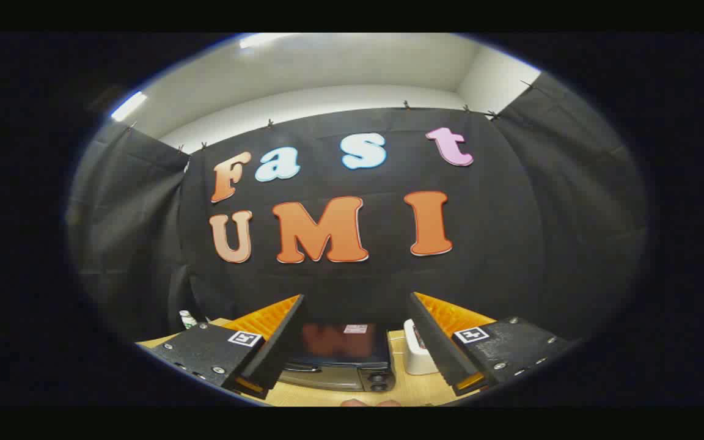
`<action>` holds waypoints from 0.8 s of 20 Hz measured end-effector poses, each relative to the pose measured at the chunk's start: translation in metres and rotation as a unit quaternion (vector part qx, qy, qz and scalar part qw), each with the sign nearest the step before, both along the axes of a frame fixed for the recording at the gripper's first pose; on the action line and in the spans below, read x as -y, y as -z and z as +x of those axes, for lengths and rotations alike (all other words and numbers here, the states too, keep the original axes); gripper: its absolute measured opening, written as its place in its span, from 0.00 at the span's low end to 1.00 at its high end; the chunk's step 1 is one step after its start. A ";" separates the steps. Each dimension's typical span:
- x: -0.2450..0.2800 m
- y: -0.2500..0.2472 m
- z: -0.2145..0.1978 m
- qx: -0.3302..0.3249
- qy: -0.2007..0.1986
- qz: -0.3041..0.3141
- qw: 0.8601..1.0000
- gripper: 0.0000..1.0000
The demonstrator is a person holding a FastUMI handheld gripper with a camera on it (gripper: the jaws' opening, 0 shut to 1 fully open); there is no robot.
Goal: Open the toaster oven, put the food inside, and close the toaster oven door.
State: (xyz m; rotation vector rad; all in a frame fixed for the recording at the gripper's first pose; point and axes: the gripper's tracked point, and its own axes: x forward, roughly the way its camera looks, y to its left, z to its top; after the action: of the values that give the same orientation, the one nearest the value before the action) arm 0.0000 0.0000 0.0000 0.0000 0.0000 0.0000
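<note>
We're holding the tongs [355, 342] up high, fingers spread wide apart and gripping nothing. The toaster oven [341, 360] is sitting on the wooden tabletop [410, 391], showing in the gap between the two fingers and below them. Its door is looking shut, dark glass facing up toward us, handle bar along the front, knobs at its right end. A white container [418, 354] is standing just beside the oven's right side, partly behind the right finger. A small bottle [187, 319] is sitting at the far left of the tabletop, beyond the left finger. Something pale is peeking in at the tabletop's near edge; can't tell what it is.
</note>
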 end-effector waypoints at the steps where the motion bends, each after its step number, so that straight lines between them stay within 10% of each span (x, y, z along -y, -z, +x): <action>1: -0.016 -0.006 -0.002 -0.002 -0.009 -0.005 1.000 0.99; 16: -0.067 -0.075 -0.006 0.047 -0.020 -0.009 0.999 0.99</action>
State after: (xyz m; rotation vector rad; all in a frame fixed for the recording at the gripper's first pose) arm -0.0062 0.0665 0.0745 -0.0188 -0.0944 0.0396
